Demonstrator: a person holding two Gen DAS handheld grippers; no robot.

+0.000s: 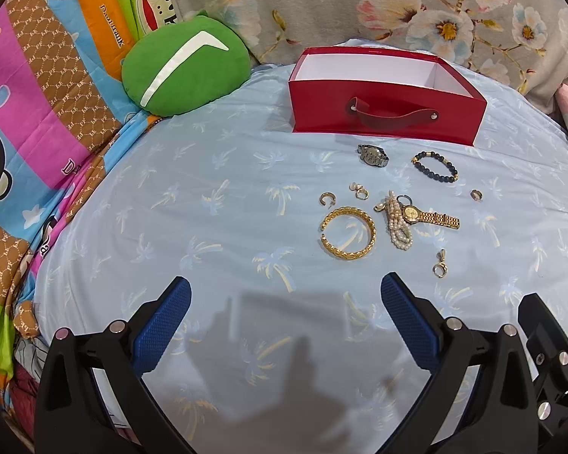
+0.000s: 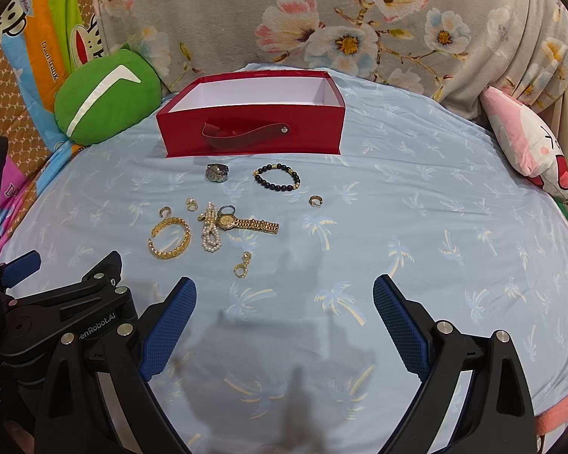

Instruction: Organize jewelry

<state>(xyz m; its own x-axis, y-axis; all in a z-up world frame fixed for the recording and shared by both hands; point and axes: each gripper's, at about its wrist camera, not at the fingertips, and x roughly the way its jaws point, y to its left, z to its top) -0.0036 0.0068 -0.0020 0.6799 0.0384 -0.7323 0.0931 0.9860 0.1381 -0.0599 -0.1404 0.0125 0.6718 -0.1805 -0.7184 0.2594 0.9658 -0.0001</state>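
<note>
An open red box with a white inside stands at the back of the light blue bed sheet. In front of it lie a silver watch, a black bead bracelet, a gold bangle, a pearl bracelet, a gold watch, and several small gold rings and earrings. My left gripper is open and empty, short of the jewelry. My right gripper is open and empty, near and right of it.
A green round cushion lies left of the box. A floral blanket runs along the back. A pink plush toy sits at the right. A colourful cartoon quilt lies on the left.
</note>
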